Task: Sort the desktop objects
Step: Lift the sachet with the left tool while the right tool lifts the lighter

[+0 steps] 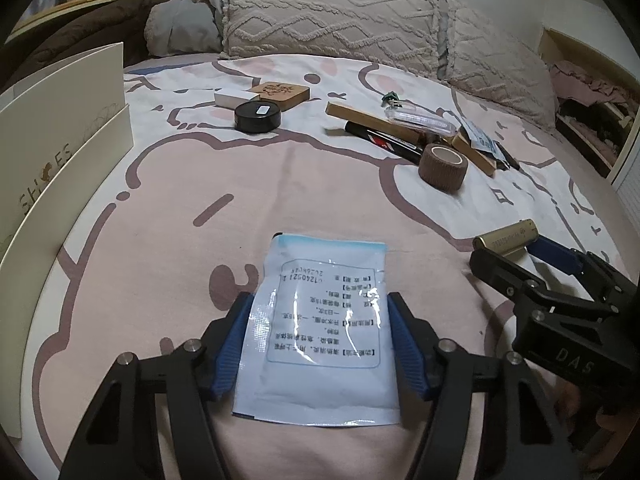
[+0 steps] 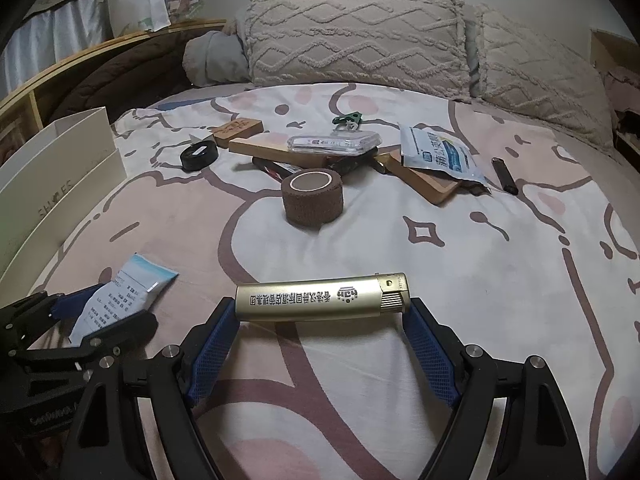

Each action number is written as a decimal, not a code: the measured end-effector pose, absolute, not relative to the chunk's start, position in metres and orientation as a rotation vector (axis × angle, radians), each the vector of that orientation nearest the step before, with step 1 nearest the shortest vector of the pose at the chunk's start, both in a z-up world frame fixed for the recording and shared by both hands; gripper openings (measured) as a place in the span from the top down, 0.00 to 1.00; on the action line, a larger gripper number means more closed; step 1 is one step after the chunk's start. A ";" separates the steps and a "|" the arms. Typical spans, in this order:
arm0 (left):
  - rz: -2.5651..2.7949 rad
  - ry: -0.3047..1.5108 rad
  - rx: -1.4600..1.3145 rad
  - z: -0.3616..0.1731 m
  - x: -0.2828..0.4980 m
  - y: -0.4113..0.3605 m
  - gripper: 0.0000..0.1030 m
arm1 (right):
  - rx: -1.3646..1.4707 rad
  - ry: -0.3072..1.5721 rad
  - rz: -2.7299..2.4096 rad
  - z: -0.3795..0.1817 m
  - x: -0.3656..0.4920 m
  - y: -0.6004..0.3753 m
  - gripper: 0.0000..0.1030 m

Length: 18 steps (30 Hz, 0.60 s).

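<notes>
Flat on the patterned bedsheet (image 1: 168, 200), a white sachet (image 1: 320, 320) is pinched at both side edges by the left gripper (image 1: 320, 344). Endwise, a gold lighter (image 2: 320, 300) is clamped between the pads of the right gripper (image 2: 320, 320).

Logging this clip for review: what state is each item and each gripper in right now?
Left gripper: pads at the sachet's edges.
White sachet: flat on bedsheet, sealed, printed side up.
Right gripper: shut on lighter.
Gold lighter: held crosswise by its ends.
Brown bandage roll: standing on end, untouched.
Black round tin: lid on.
</notes>
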<state>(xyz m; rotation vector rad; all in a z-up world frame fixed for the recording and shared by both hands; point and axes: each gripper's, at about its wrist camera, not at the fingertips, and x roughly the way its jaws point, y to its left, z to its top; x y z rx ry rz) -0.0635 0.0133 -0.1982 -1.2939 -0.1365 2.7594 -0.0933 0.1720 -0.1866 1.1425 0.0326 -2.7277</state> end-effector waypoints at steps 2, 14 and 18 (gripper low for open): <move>2.762 -0.140 -1.291 -0.197 -0.063 0.013 0.38 | 1.143 0.035 -2.729 -0.187 -0.093 0.171 0.19; 2.777 -0.167 -1.273 -0.194 -0.062 0.011 0.44 | 1.100 0.020 -2.753 -0.181 -0.087 0.174 0.19; 2.778 -0.172 -1.269 -0.193 -0.062 0.010 0.45 | 1.086 0.016 -2.760 -0.179 -0.085 0.174 0.19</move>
